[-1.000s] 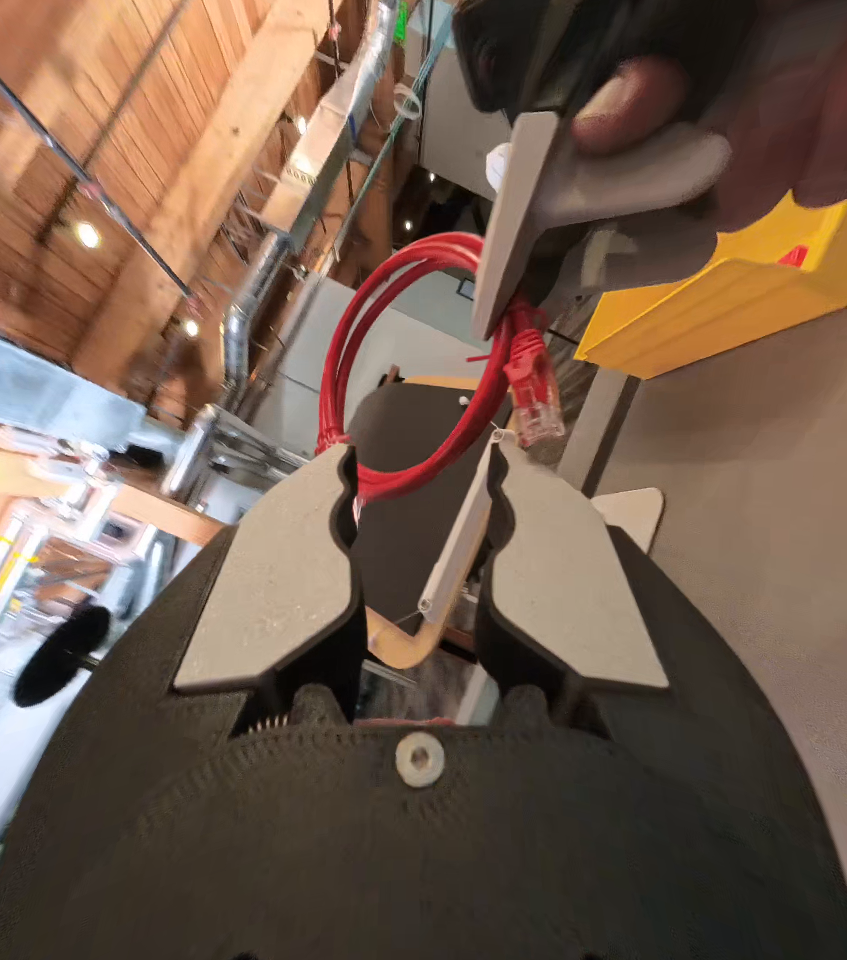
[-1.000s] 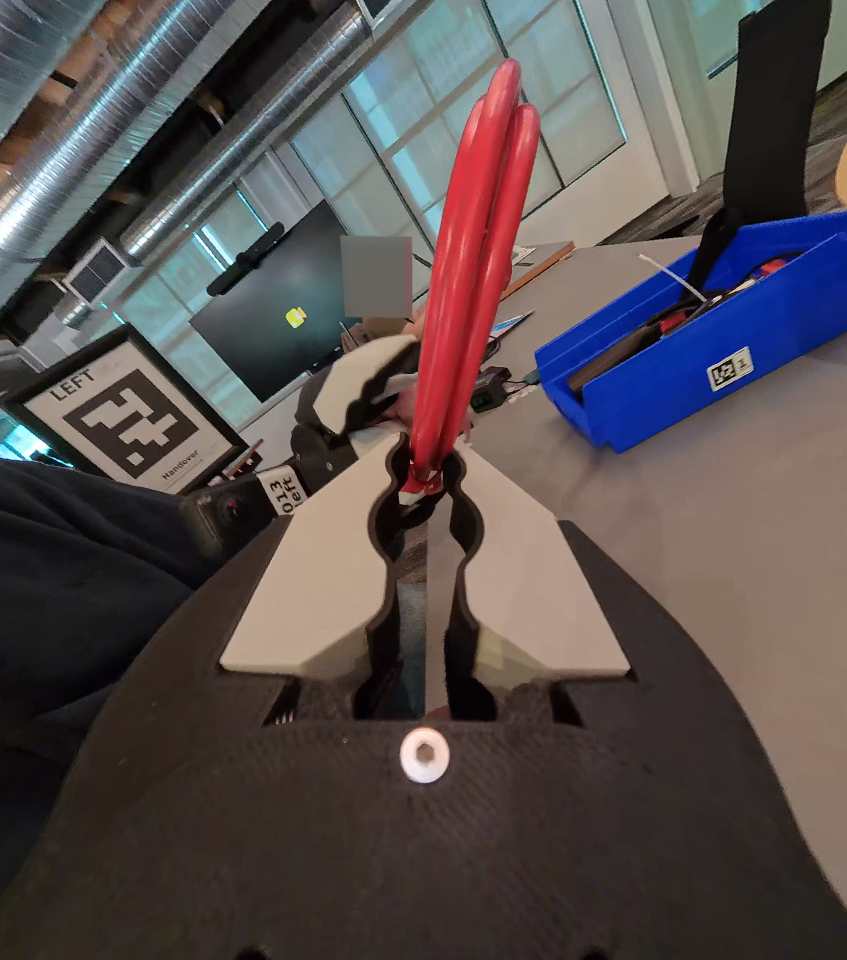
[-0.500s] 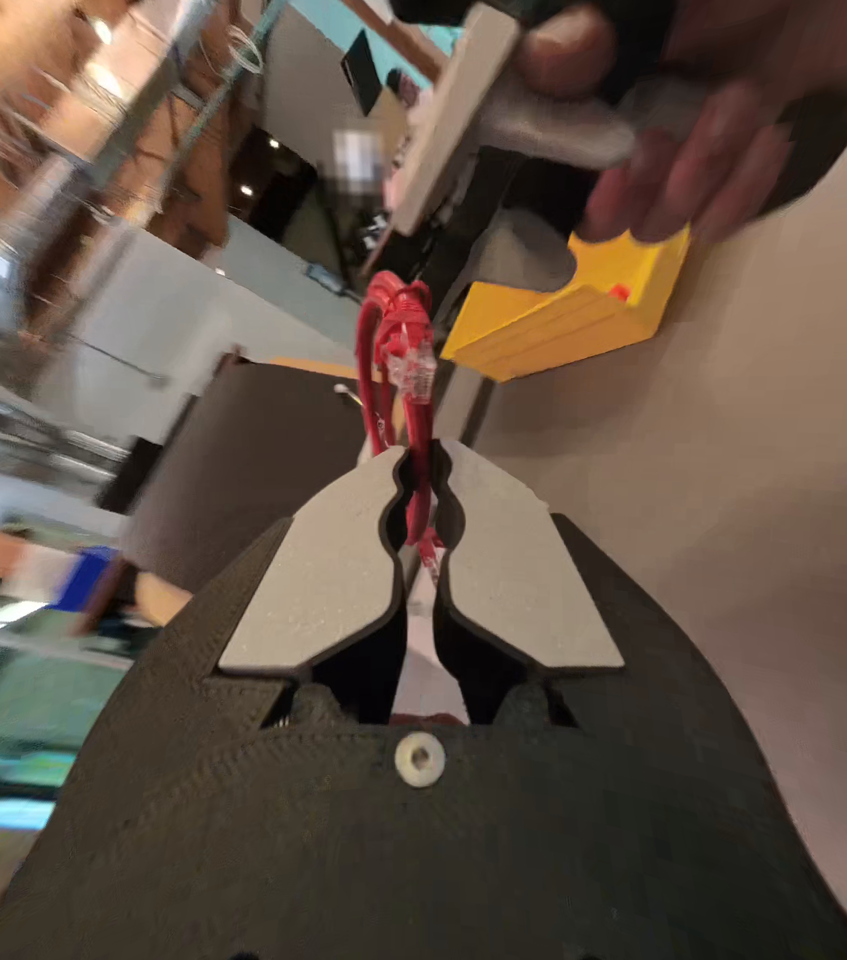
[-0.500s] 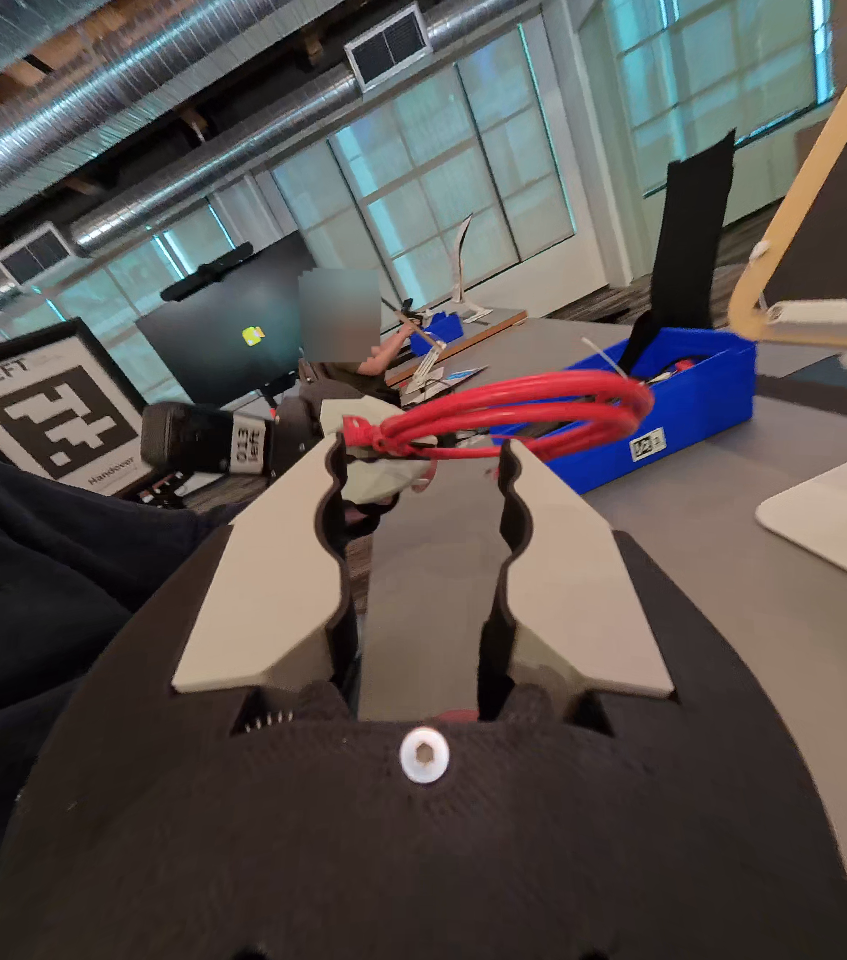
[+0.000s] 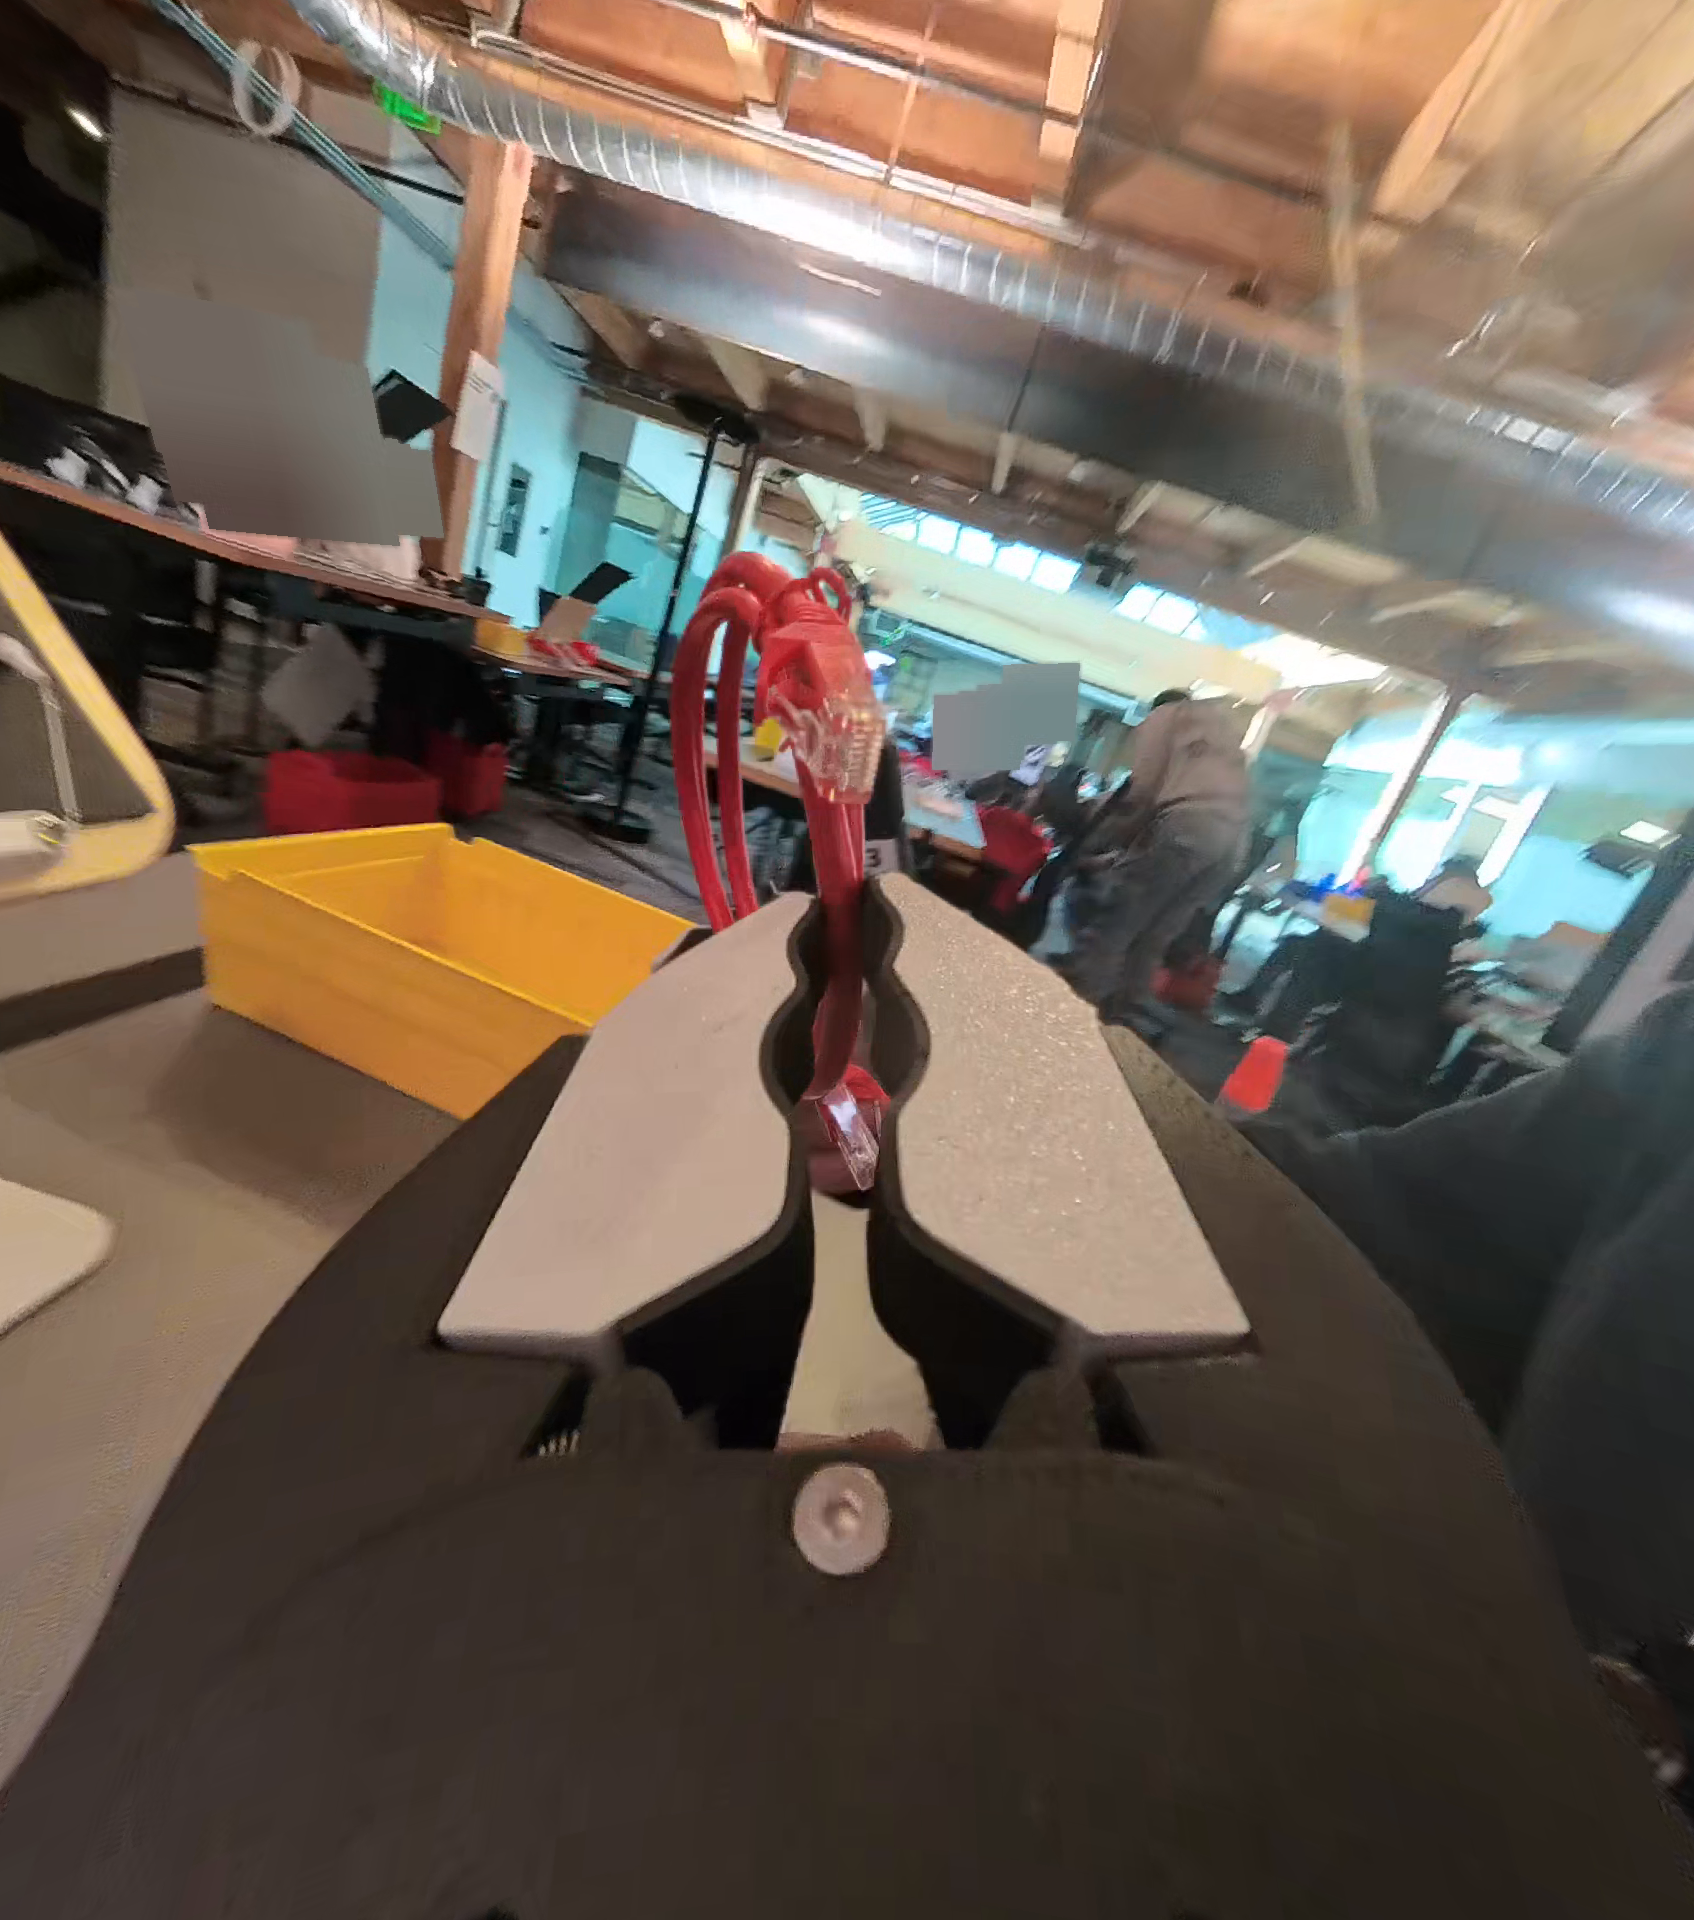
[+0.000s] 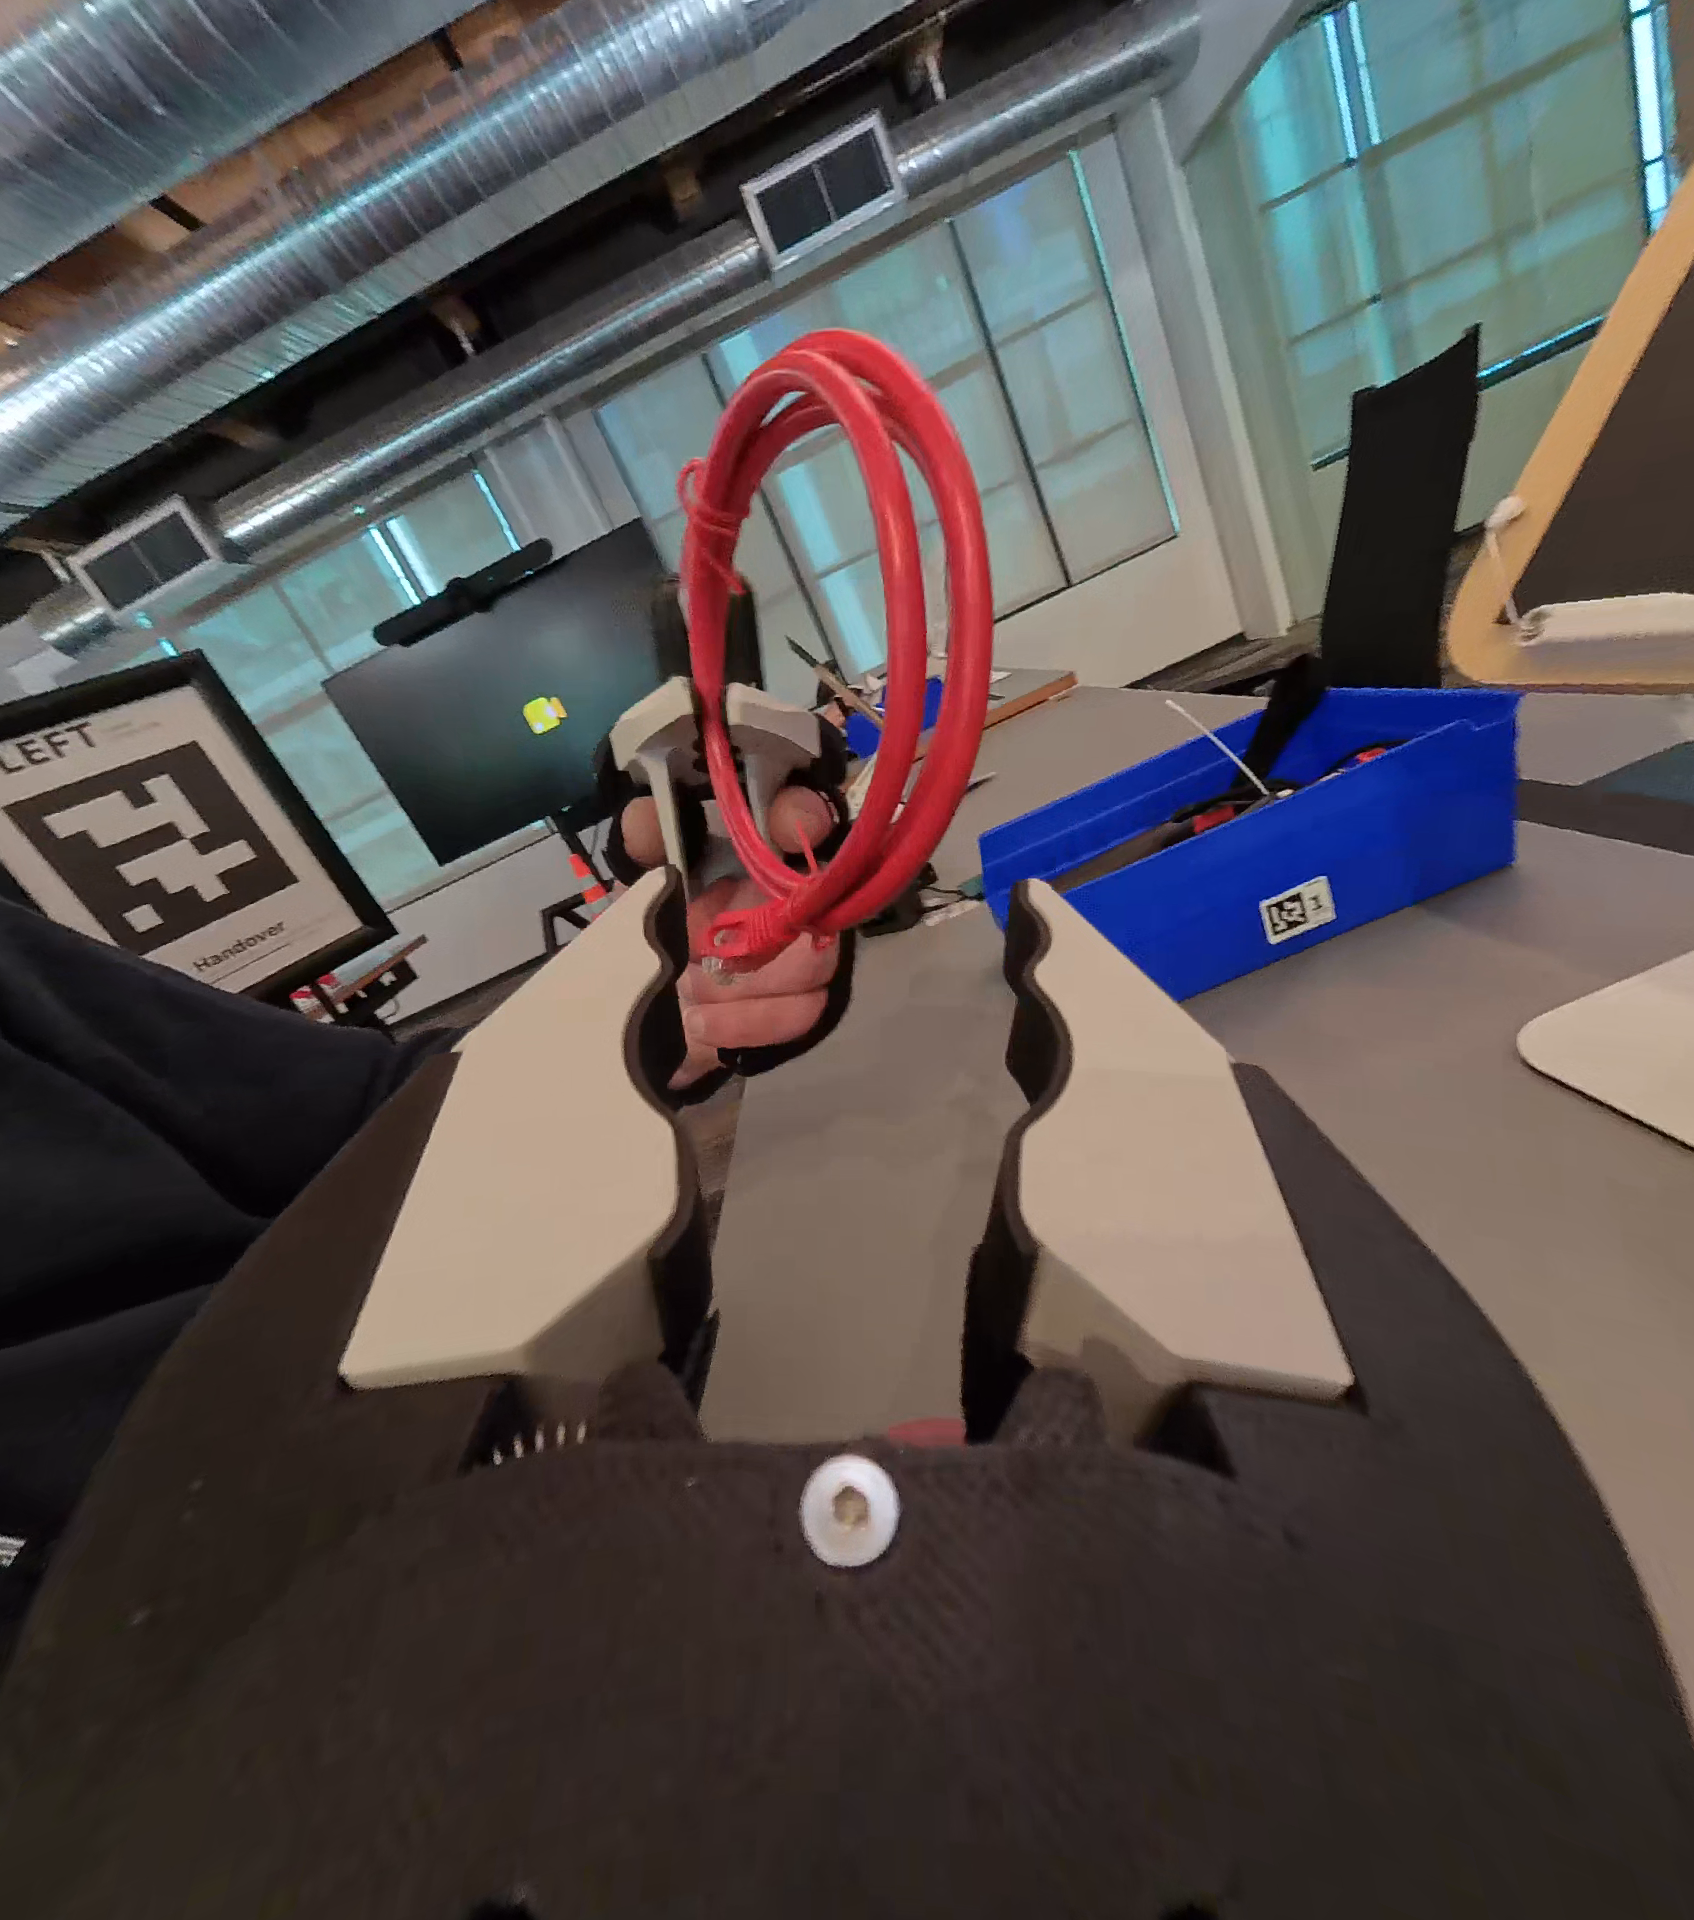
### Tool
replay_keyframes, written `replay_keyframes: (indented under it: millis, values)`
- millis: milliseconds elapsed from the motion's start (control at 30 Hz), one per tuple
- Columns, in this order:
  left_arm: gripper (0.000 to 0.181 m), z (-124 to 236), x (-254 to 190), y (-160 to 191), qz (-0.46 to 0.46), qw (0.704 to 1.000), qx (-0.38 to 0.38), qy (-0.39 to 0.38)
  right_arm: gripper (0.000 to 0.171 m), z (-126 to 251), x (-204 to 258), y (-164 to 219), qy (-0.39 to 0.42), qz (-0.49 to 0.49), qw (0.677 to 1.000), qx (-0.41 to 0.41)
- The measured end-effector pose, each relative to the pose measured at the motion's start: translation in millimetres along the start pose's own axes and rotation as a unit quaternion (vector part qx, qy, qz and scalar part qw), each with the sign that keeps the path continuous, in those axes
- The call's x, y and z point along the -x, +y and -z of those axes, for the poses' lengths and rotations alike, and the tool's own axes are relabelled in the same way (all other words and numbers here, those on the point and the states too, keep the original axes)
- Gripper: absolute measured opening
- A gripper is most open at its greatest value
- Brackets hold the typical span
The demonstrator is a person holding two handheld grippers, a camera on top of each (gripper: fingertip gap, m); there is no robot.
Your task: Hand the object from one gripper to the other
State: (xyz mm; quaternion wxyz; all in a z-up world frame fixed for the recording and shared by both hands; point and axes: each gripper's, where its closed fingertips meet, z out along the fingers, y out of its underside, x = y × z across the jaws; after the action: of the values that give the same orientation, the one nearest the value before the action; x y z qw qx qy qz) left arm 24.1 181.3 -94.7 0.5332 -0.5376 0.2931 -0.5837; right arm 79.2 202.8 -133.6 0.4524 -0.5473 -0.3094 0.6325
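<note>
Above the grey table (image 5: pixel 199 1122), the left gripper (image 5: pixel 845 914) is clamped on the red cable (image 5: pixel 718 748), a tied coil that stands upright from its jaws with one clear plug at the top and the other between the fingers. Right gripper (image 6: pixel 838 904): jaws spread wide and empty, apart from the coil, which the right view shows held farther off. Transfer appears complete; what is left, probably, is setting the cable down, perhaps in the yellow bin (image 5: pixel 427 935) just beside the left gripper. A blue bin (image 6: pixel 1290 862) lies beyond the right one.
</note>
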Motion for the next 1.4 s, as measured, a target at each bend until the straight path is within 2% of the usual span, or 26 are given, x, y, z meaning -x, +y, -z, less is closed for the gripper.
replay_keyframes:
  millis: [133, 233, 433, 533, 600, 667, 833, 933, 1000, 1100, 1167, 1267, 1400]
  values:
    - [0.006, -4.5, 3.1, 7.0, 0.054, 0.998, -0.018, 0.021, 0.042, -8.4, 9.9, 5.0, -0.036, -0.013, 0.999, 0.001]
    - [0.006, -5.5, 3.4, 9.1, 0.076, 0.996, -0.030, 0.040, 0.015, -7.8, 12.1, 2.6, -0.054, -0.026, 0.998, -0.016]
    - [0.006, -3.8, 12.1, 12.5, 0.087, 0.995, -0.043, 0.036, 0.010, -7.6, 11.9, 5.2, -0.046, -0.032, 0.998, -0.012]
    - [0.011, -3.5, 17.7, 19.5, 0.026, 1.000, -0.016, 0.007, 0.009, -5.0, 11.1, 0.1, -0.037, -0.036, 0.998, -0.025]
    - [0.021, -0.5, 29.2, 28.0, -0.055, 0.997, 0.023, -0.051, 0.009, -2.9, 8.8, -3.3, -0.027, -0.041, 0.998, -0.035]
    - [0.033, 4.4, 33.9, 28.7, -0.148, 0.982, 0.045, -0.108, 0.009, -1.1, 7.6, -5.8, -0.023, -0.054, 0.997, -0.045]
    - [0.060, 4.0, 27.4, 27.6, -0.376, 0.896, 0.102, -0.215, 0.009, -0.9, 1.0, -5.1, -0.004, -0.074, 0.996, -0.053]
    - [0.064, 0.7, 26.2, 30.3, -0.506, 0.809, 0.141, -0.264, 0.009, -2.7, -0.9, -5.8, 0.008, -0.088, 0.994, -0.061]
    - [0.064, -2.8, 24.0, 37.9, -0.576, 0.755, 0.162, -0.267, 0.009, -3.6, 0.1, -6.9, 0.011, -0.092, 0.994, -0.065]
    - [0.074, 0.5, 30.9, 40.5, -0.623, 0.706, 0.181, -0.284, 0.009, -3.7, 5.4, -7.7, 0.006, -0.097, 0.993, -0.067]
    - [0.075, 7.0, 30.6, 31.0, -0.643, 0.688, 0.168, -0.292, 0.009, -2.2, 10.2, -9.1, -0.002, -0.101, 0.993, -0.067]
    - [0.078, 17.9, 33.7, 12.8, -0.678, 0.644, 0.172, -0.310, 0.009, -1.4, 15.3, -8.4, -0.007, -0.104, 0.993, -0.059]
    - [0.078, 15.3, 37.6, 1.0, -0.734, 0.570, 0.203, -0.308, 0.009, -4.1, 16.8, -4.7, -0.009, -0.122, 0.991, -0.052]
